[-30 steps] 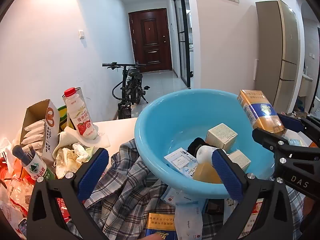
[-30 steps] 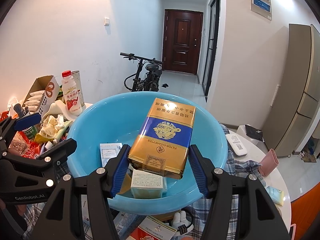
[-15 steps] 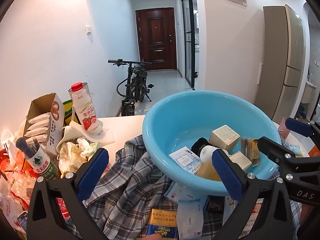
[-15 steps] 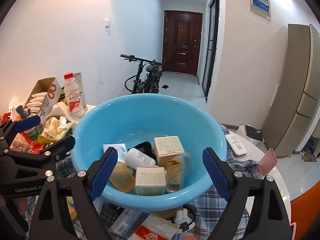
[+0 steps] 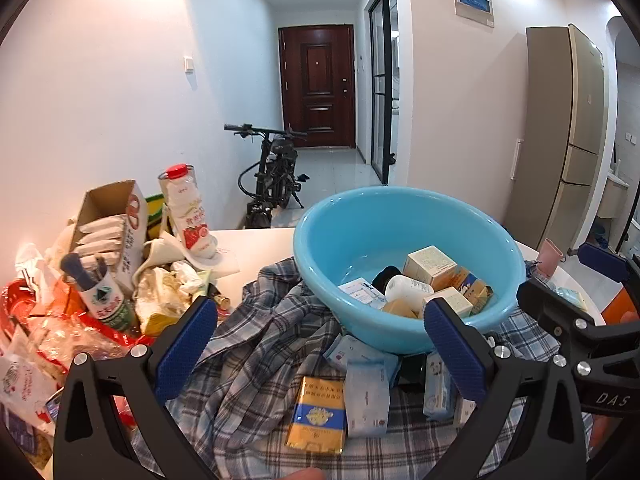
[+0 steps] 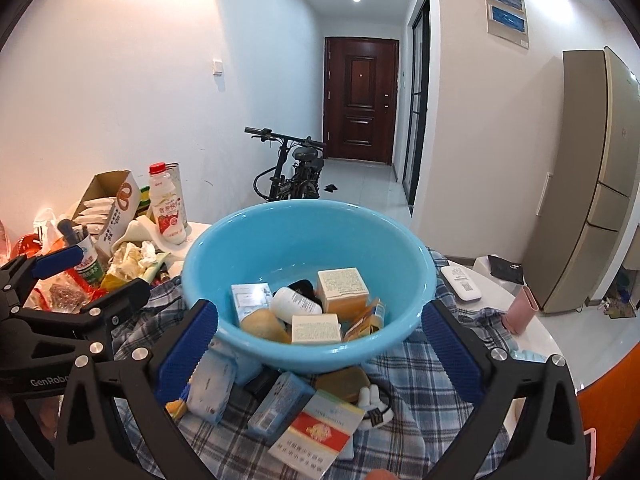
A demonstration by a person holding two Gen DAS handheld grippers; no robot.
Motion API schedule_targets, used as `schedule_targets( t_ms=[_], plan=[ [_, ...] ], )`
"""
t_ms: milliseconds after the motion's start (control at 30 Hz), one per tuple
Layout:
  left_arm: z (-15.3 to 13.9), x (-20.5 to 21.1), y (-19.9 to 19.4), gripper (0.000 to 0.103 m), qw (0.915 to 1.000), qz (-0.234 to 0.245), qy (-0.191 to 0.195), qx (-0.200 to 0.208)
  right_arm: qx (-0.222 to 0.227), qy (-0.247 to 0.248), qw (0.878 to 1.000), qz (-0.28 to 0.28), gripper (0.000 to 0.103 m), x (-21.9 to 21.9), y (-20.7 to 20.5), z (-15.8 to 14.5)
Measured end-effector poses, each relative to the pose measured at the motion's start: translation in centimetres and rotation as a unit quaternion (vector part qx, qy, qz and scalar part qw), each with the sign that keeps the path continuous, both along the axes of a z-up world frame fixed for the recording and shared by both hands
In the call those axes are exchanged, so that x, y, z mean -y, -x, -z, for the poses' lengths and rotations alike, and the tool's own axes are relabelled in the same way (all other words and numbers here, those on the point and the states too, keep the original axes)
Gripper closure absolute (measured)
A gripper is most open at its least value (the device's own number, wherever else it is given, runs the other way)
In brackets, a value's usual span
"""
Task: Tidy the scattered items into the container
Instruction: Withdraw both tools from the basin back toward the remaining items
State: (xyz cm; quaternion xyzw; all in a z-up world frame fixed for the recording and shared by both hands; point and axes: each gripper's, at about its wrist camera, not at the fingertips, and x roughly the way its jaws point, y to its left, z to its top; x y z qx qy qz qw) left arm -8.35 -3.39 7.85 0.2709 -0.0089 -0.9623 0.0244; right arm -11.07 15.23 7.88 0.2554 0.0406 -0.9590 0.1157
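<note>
Partway: blue basin (image 6: pixel 308 236) mid-frame holds several boxes and a bottle. Gold packet (image 5: pixel 318 416), red-white packet (image 6: pixel 316 436) wait below on plaid cloth. Right gripper (image 6: pixel 320 354) opening, empty; left gripper (image 5: pixel 320 344) spread, empty.

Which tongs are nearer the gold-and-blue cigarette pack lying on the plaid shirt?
Left. The left tongs frame the gold-and-blue cigarette pack, which lies just below their open pads. The right tongs, jaws opening and empty, sit further right, over the red-and-white cigarette pack.
</note>
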Motion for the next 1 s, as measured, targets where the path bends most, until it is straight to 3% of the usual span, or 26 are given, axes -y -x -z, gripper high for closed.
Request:
schedule_targets(
  t_ms=[667,1000],
  plan=[
    [2.3,-2.1,-5.2,0.000,0.9996,0.024,0.010,0.008,0.017,0.021,0.999,0.032,0.000,-2.9,-6.6,2.1],
    [6.7,-1.2,-4.5,0.000,0.9974,0.019,0.025,0.066,0.045,0.022,0.998,0.031,0.000,-3.5,-6.8,4.7]
  ],
)
